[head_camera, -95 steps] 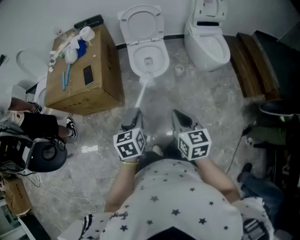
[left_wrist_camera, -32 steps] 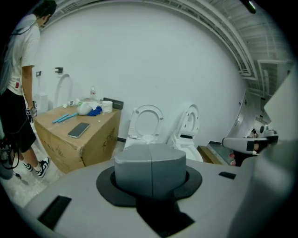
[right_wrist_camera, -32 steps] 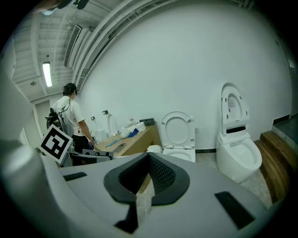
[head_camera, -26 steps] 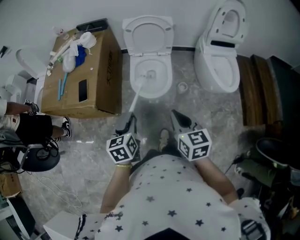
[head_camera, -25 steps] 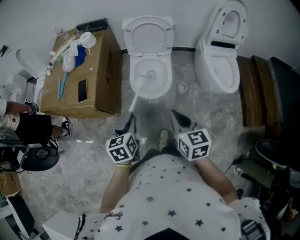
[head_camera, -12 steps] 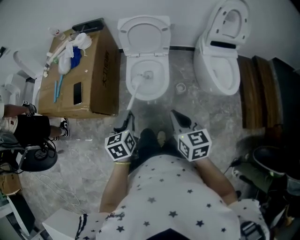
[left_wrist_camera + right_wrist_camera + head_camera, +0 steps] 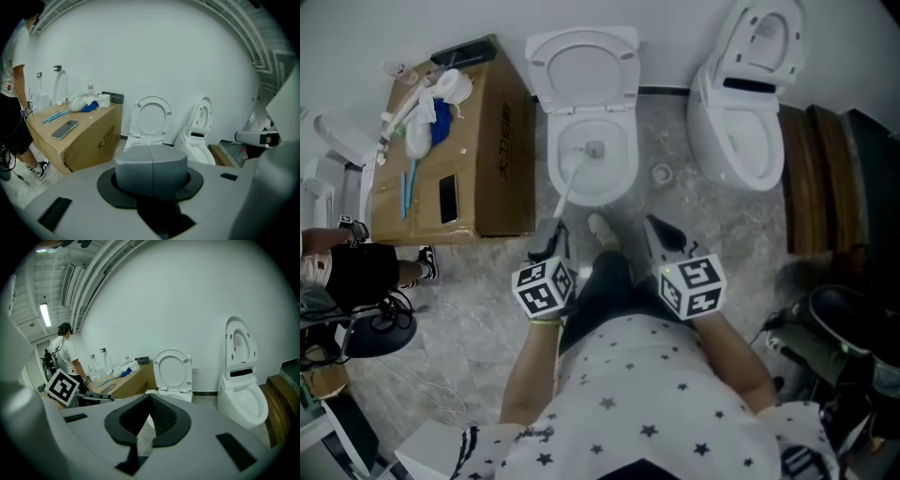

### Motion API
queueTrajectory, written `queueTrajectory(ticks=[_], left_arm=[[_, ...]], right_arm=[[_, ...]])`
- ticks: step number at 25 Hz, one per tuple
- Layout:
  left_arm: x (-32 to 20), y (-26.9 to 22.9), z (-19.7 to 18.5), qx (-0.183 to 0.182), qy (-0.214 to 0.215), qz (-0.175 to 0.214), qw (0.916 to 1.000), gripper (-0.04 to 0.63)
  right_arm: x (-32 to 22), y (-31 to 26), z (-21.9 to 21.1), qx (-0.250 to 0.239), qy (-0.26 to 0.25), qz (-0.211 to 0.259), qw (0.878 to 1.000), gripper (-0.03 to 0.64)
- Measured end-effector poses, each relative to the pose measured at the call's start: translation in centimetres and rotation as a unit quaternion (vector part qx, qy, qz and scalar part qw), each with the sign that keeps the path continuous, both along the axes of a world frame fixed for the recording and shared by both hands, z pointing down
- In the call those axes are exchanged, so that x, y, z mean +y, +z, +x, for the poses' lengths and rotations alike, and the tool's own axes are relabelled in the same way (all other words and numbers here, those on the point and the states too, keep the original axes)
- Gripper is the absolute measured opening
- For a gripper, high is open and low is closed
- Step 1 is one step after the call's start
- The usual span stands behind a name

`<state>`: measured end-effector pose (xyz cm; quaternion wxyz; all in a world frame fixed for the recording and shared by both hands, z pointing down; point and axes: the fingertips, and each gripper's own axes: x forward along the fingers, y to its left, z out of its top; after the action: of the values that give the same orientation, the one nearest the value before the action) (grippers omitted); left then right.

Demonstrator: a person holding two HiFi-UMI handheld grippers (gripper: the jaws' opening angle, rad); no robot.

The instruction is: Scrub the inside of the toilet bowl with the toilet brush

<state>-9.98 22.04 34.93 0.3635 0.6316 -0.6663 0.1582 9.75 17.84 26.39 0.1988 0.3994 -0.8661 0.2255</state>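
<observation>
A white toilet with its lid up stands against the far wall. The toilet brush has a white handle that slants up from my left gripper. Its head rests inside the bowl on the left side. In the left gripper view the jaws of my left gripper are shut round the brush's grey grip, which hides the bowl; only the toilet's lid shows. My right gripper hovers right of the brush, open, nothing between its black pads. The right gripper view shows the toilet ahead.
A cardboard box with a phone, cloths and small tools stands left of the toilet. A second toilet stands to the right, wooden planks beyond it. A person stands at far left. My shoe is before the bowl.
The brush head has gone from the bowl's front rim down into the bowl. My foot has stepped forward toward the toilet. The right gripper has kept its place.
</observation>
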Motion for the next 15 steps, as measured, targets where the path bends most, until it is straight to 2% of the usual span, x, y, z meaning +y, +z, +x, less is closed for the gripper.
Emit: queueTrajectory(ticks=[15], left_arm=[[-7.7, 5.2, -0.3, 0.005, 0.029, -0.05, 0.9983, 0.147]], right_arm=[[-7.9, 3.8, -2.5, 0.016, -0.007, -0.039, 0.999, 0.006]])
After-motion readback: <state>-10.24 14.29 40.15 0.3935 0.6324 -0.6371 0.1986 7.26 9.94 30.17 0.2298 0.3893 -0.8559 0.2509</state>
